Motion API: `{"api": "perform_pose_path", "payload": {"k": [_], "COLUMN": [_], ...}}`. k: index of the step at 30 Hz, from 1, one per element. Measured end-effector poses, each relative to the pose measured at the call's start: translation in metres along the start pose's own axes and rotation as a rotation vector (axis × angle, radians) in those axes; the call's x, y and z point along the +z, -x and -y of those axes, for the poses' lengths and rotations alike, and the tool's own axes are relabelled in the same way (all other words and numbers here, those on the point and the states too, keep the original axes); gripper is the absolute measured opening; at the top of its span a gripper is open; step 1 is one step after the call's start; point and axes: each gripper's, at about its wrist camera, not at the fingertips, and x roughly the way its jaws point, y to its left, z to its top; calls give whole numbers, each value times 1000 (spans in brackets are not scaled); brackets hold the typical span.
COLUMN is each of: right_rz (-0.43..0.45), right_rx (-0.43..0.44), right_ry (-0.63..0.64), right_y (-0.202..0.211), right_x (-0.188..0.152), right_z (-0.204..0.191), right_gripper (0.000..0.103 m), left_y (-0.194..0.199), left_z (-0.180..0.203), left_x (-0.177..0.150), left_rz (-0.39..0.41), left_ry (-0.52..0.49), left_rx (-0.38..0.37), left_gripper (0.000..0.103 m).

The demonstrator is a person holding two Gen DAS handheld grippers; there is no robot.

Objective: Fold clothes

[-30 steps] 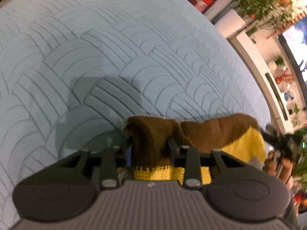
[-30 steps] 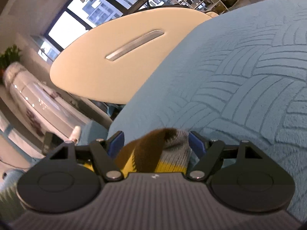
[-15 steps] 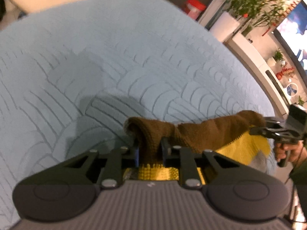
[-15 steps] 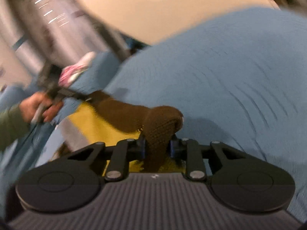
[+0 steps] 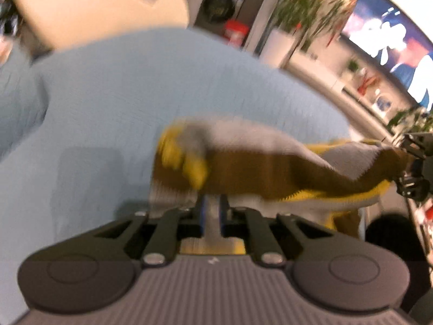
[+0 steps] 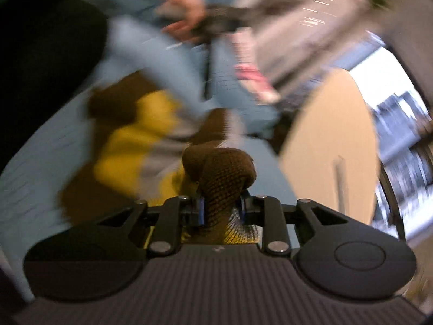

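Left wrist view: left gripper (image 5: pixel 211 214) is angled downward over the blue bed cover (image 5: pixel 113 86), fingers pinched narrow on the knitted sweater (image 5: pixel 265 173) | right wrist view: right gripper (image 6: pixel 222 210) is clamped around a brown sweater fold, jaws easing apart; blurred hand (image 6: pixel 184 13) is seen beyond.

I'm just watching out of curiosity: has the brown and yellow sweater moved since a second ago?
Yes. In the left wrist view the sweater now hangs lifted off the blue blanket, stretched toward the right gripper.
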Motion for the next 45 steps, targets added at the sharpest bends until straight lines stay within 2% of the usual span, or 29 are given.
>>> {"api": "perform_pose_path", "payload": {"k": [2, 3, 5, 6, 7, 8, 9, 10, 12, 15, 17, 18, 19, 20, 23, 24, 25, 26, 29, 33, 35, 36, 37, 38, 41, 44, 45], "right_rz": [-54, -101, -172, -181, -193, -202, -206, -209, -213, -215, -216, -217, -218, -214, -205, -216, -225, -228, -256, -364, -401, -393, -386, -379, -317, -206, -201], "right_rx": [81, 117, 144, 135, 115, 98, 92, 82, 42, -48, -89, -126, -137, -163, -208, -222, -231, -229, -215, -141, -164, -163, -162, -161, -172, -172, -168], "right_ry": [127, 198, 241, 218, 161, 110, 69, 21, -113, -290, -403, -516, -567, -684, -854, -853, -838, -790, -636, -415, -308, -318, -327, -337, -365, -360, -346], "right_y": [-1, -2, 0, 3, 8, 12, 15, 18, 32, 46, 46, 46, 39, 42, 41, 38, 35, 33, 24, -9, -23, -23, -24, -25, -9, 25, 31], "right_x": [4, 3, 3, 5, 11, 15, 18, 21, 26, 27, 28, 27, 26, 23, 20, 23, 27, 33, 48, 52, 50, 49, 47, 45, 43, 40, 38], "right_z": [-36, -53, -65, -63, -57, -51, -48, -44, -32, -22, -19, -13, -9, -6, -11, -15, -19, -24, -35, -46, -53, -50, -48, -46, -40, -39, -41], "right_gripper": [33, 37, 49, 52, 52, 52, 53, 59, 68, 68, 68, 68, 68, 68, 68, 68, 68, 68, 68, 68, 67, 62, 51, 22, 21, 20, 20], "left_y": [0, 1, 9, 15, 20, 24, 28, 30, 28, 17, 0, -7, -10, -17, -37, -44, -47, -49, -50, -35, -26, -21, -17, -11, 4, 15, 19], "left_z": [-4, -4, -1, 4, 11, 20, 28, 36, 45, 57, 55, 53, 51, 48, 42, 41, 40, 39, 39, 36, 38, 39, 40, 40, 39, 36, 34], "left_x": [-26, -31, -32, -29, -21, -13, -5, 5, 20, 53, 69, 74, 75, 78, 77, 76, 76, 75, 71, 62, 60, 57, 57, 53, 37, 15, 5], "left_rz": [-50, -52, -22, 11, 49, 89, 129, 159, 176, 164, 100, 70, 49, 21, -10, -8, -7, -8, 2, 20, 33, 38, 40, 43, 46, 45, 42], "left_ry": [16, 19, 30, 31, 23, 14, 4, -7, -17, -18, 31, 56, 74, 100, 140, 156, 166, 180, 192, 215, 221, 223, 224, 221, 216, 227, 238], "left_rx": [32, 53, 82, 84, 81, 79, 77, 74, 73, 89, 80, 69, 60, 54, 38, 26, 15, -4, 1, 28, 34, 40, 42, 42, 44, 46, 43], "left_gripper": [14, 18, 31, 43, 59, 67, 81, 89, 91, 94, 91, 85, 74, 70, 61, 42, 17, 13, 11, 9, 8, 8, 8, 8, 7, 7, 7]}}
